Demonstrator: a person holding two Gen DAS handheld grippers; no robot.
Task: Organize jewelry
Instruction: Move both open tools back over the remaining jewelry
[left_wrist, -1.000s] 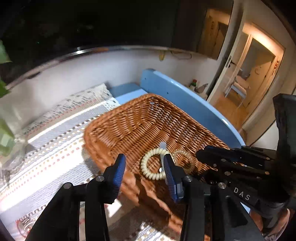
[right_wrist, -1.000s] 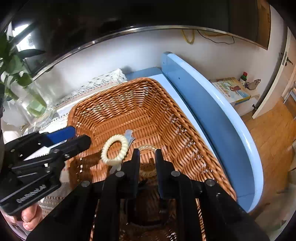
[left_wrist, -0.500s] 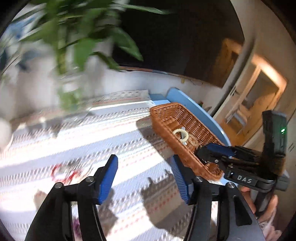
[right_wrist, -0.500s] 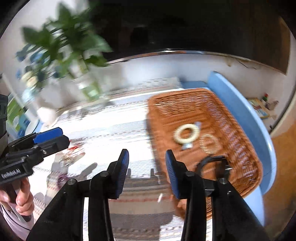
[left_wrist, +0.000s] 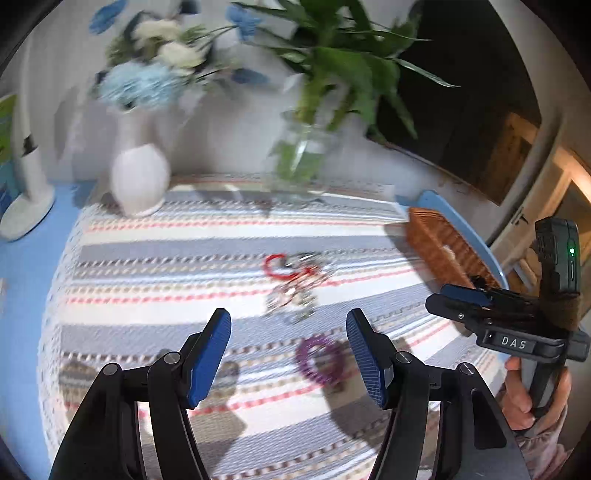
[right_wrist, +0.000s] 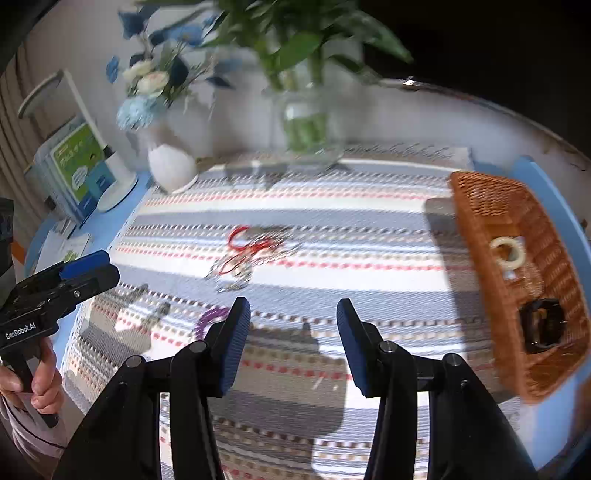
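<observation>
Both grippers have swung away from the wicker basket (right_wrist: 517, 266), which filled each view a second ago and now sits at the right edge of both frames. The left gripper (left_wrist: 288, 354) stands spread and empty over the striped cloth (left_wrist: 184, 258), much wider than a second ago. The right gripper (right_wrist: 293, 343), nearly pressed together a second ago, has its jaws opening with nothing between them.

A tangle of red and silvery jewelry (left_wrist: 295, 280) lies at frame centre in the left view, with a purple coil band (left_wrist: 319, 360) just below it, between the blue pads.

Only the right view looks into the basket: a cream coil ring (right_wrist: 508, 253) and a black clip (right_wrist: 543, 325) lie inside, while the purple band is half hidden behind the left pad. The left view shows just the basket's outer wall.

A white vase (right_wrist: 171, 166) and glass jar (right_wrist: 310, 125) stand at the top, blurred.
</observation>
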